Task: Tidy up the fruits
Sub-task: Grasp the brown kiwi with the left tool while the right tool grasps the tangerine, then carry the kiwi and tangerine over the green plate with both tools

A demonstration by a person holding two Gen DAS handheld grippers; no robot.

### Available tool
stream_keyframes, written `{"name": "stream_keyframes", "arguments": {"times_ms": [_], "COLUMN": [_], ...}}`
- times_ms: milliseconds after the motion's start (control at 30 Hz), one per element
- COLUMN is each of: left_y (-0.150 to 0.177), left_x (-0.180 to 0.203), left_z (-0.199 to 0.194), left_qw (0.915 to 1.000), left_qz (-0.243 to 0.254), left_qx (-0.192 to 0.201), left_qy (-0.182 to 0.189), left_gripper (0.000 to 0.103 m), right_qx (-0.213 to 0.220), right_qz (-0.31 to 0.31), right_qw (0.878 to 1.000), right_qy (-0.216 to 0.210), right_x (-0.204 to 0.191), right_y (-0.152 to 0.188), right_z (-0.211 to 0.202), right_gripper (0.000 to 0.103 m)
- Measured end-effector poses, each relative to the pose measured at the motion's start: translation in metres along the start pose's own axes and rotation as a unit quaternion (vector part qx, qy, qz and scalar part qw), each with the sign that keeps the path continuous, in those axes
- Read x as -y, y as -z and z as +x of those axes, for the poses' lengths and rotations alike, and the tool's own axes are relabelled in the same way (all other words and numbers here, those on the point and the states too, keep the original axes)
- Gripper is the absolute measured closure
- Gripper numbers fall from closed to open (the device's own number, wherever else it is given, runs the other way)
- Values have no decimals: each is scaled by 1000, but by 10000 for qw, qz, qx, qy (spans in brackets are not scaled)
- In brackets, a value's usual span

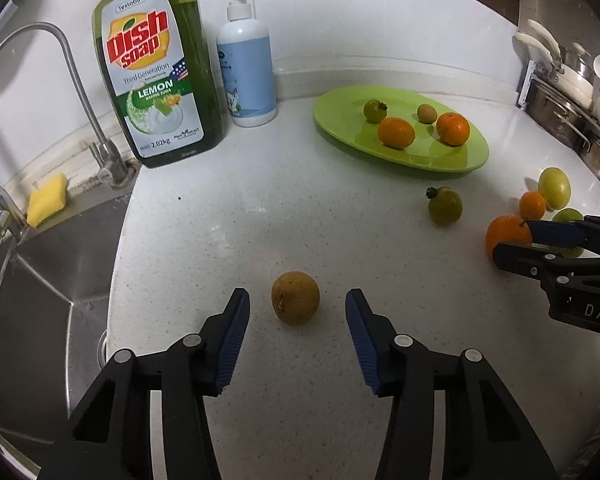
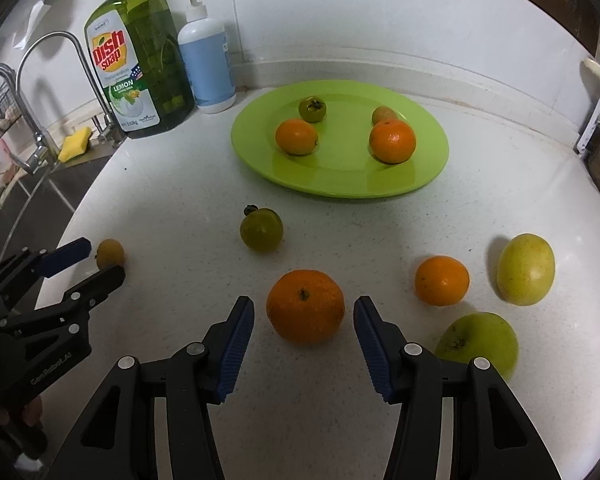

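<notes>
Both my grippers, left gripper (image 1: 296, 304) and right gripper (image 2: 304, 312), gape, straddling brown fruit (image 1: 295, 298) and orange (image 2: 305, 306); closing off-centre probably squirts either fruit sideways.

"Dish Soap" on green bottle (image 1: 160, 68)

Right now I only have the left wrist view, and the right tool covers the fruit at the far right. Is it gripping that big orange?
Observer: No. The right tool is open; the big orange sits between its pads, with a gap on each side.
Operator: What is the green thing behind that tool?
Observer: A green apple lying on the counter just right of the tool, partly hidden by one finger.
Operator: Anything past the taps I cannot see?
Observer: A wire basket sits behind them at the far left edge.
</notes>
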State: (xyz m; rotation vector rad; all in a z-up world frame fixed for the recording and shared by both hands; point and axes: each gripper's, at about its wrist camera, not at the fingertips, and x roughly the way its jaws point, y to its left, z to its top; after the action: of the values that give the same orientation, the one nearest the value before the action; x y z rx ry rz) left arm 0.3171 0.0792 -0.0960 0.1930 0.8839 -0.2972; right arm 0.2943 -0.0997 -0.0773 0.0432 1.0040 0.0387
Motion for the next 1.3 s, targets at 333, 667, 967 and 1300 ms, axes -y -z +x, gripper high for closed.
{"name": "stream_keyframes", "arguments": {"times_ms": [333,667,967,1300], "left_y": [-2,-4,-11,-16], "left_x": [-2,1,8,22], "left_z": [9,8,-8,-40], "left_qw": [9998,9995,9992,9993], "left_qz": [-120,-188,-221,-167], "left_qx": [-126,-193,-78,233], "left_qy": [96,183,327,245], "left_gripper": [70,77,77,77], "right_qx": [-144,-146,15,322], "right_qz": [12,-5,-7,-139], "right_qw": [9999,9999,9999,9988], "right_qy": [-12,-20,-140,-349], "right_x": [0,1,1,0], "right_y": [0,0,-2,-3], "right_z": [7,7,-5,-33], "right_gripper": [59,60,60,60]}}
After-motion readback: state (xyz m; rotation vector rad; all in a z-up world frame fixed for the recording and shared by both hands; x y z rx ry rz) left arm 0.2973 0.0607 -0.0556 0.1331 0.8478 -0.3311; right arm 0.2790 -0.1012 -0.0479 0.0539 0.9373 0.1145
